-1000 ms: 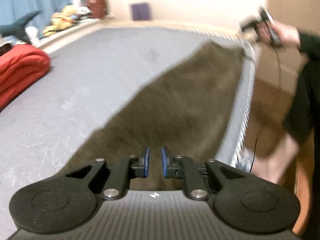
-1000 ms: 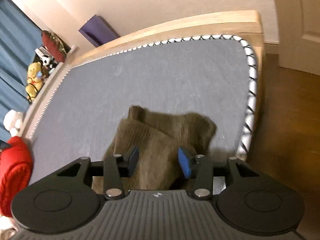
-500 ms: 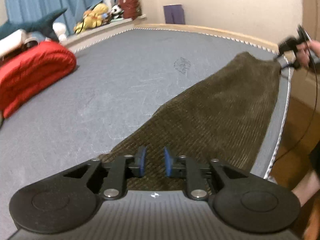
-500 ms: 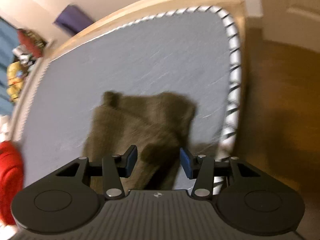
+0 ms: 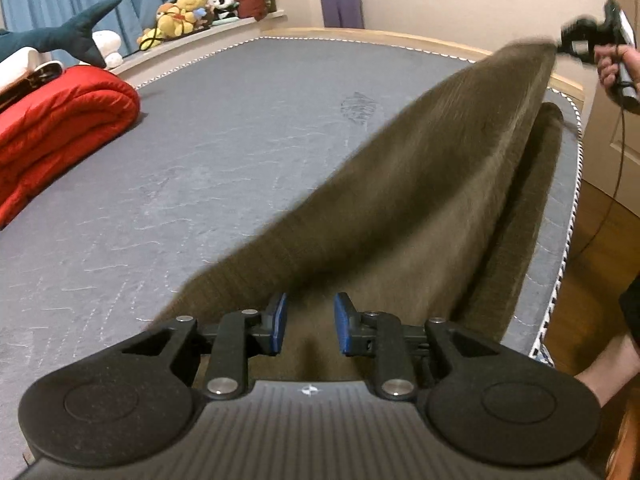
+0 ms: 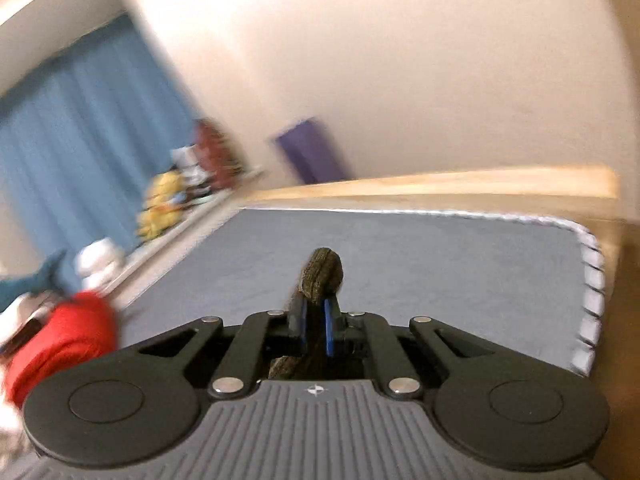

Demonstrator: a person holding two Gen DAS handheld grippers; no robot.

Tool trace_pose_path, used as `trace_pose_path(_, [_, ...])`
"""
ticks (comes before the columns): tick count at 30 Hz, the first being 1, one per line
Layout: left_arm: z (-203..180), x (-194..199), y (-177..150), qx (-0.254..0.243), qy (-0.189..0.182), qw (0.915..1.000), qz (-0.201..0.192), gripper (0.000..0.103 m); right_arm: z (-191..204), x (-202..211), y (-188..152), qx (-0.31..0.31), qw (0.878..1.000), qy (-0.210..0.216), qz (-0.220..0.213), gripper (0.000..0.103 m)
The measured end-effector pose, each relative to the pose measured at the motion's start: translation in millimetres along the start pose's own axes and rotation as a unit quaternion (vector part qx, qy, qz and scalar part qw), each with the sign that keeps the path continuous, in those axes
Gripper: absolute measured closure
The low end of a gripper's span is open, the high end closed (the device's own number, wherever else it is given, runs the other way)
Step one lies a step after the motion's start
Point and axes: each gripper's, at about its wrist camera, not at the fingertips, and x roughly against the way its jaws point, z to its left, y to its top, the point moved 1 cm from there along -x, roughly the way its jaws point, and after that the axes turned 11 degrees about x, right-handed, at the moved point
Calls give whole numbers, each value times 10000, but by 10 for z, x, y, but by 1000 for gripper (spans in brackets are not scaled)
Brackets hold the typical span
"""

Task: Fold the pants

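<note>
Now right gripper (image 6: 316, 322) pinches one pants (image 5: 420, 208) (brown); left gripper (image 5: 307, 322) parted, gripping nothing

The olive-brown ribbed corduroy pants (image 5: 420, 216) stretch along the grey mattress's (image 5: 224, 152) right edge, far end lifted.
</note>
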Motion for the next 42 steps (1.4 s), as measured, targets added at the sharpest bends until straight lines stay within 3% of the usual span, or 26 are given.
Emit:
trace_pose_path(2, [-29,-20,-24,-84,-61,9999,74,74,-365,-198,-139,-495,9933,-907,523,95])
trace_pose_path(5, [-30,-50,-86,-169,-25,9995,259,74,-652,-496,-316,-553,9814,-1156,1432,93])
trace_pose_path(8, [112,-47,-97,13,-8,9993,367,74,-661,-415,-328,-588,9796,-1351,1366,81])
trace_pose_path(11, [341,2,-102,357,17,9984,429,74,-460,-267,-207,-131,9846,-1515,859,61])
trace_pose_path(14, [641,98,-129,693,216,9966,393,74,-158,-166,-138,451,9919,-1079,499,58])
trace_pose_path(17, [1050,242,-180,1123,564,9917,251,74,381,-92,-235,1080,9932,-201,397,58])
trace_pose_path(20, [1516,390,-260,1789,935,9793,135,74,1037,62,-473,1968,9759,862,369,58])
trace_pose_path(23, [1919,493,-368,2388,1223,9633,104,74,1687,294,-850,2877,9375,1908,432,58])
trace_pose_path(26, [2177,556,-464,2842,1258,9504,113,74,2276,639,-1308,3820,8799,2799,399,59])
trace_pose_path(29, [2354,595,-531,3227,1275,9378,137,57,2737,1005,-1796,4544,8159,3550,426,59])
trace_pose_path(31, [2471,612,-597,3511,1330,9266,226,54,3001,1241,-2141,4921,7726,3984,468,59])
trace_pose_path(36, [2697,659,-702,4239,875,9009,330,52,3478,1658,-2852,5455,6873,4747,688,61])
trace_pose_path(39, [2739,755,-716,4434,904,8911,351,52,3587,1898,-3180,5937,6140,5156,685,61])
trace_pose_path(40, [2752,787,-726,4497,911,8878,353,52,3589,1943,-3248,6065,5948,5235,657,62])
trace_pose_path(42, [2760,823,-772,4699,757,8785,421,52,3612,1938,-3324,6292,5672,5276,631,62])
